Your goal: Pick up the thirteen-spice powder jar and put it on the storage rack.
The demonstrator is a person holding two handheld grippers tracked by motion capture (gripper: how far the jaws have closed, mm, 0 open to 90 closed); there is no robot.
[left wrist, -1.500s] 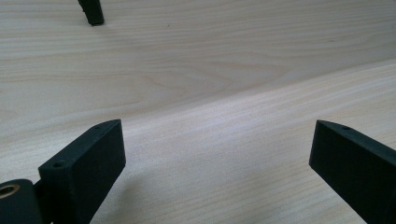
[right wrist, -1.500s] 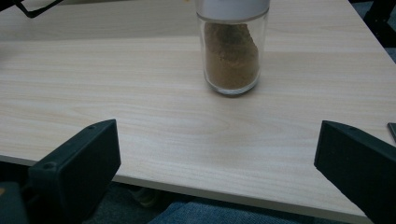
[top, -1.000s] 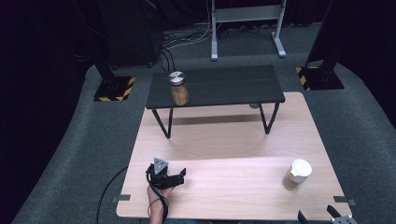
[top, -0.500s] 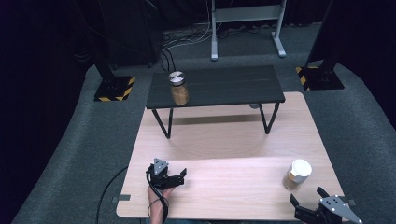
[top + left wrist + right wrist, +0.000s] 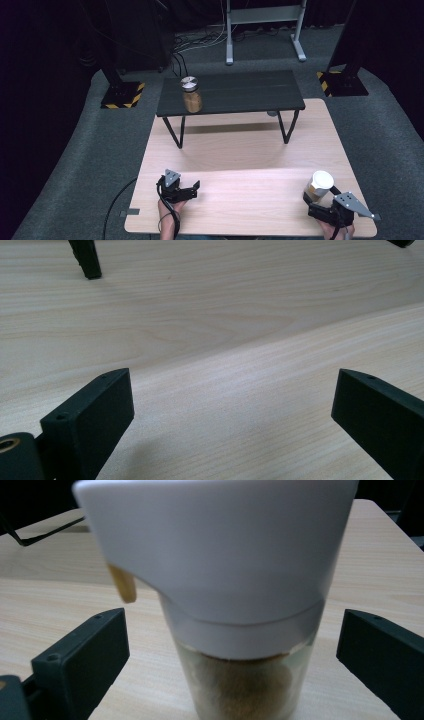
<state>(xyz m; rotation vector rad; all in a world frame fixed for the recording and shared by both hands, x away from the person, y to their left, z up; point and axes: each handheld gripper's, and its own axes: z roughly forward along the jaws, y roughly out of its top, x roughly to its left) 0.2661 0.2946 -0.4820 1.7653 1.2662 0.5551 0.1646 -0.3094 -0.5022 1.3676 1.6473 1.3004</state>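
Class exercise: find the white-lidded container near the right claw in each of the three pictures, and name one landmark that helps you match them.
High view: the white-lidded container stands near the right front corner of the wooden table, just ahead of the right claw.
Left gripper view: not in it.
Right gripper view: the container is centre, close up, between the open jaws.
Shared landmark: the pale wooden table top.

right gripper arrives
the right gripper has come up from 5 o'clock, its spread fingers now flanking the white-lidded jar.
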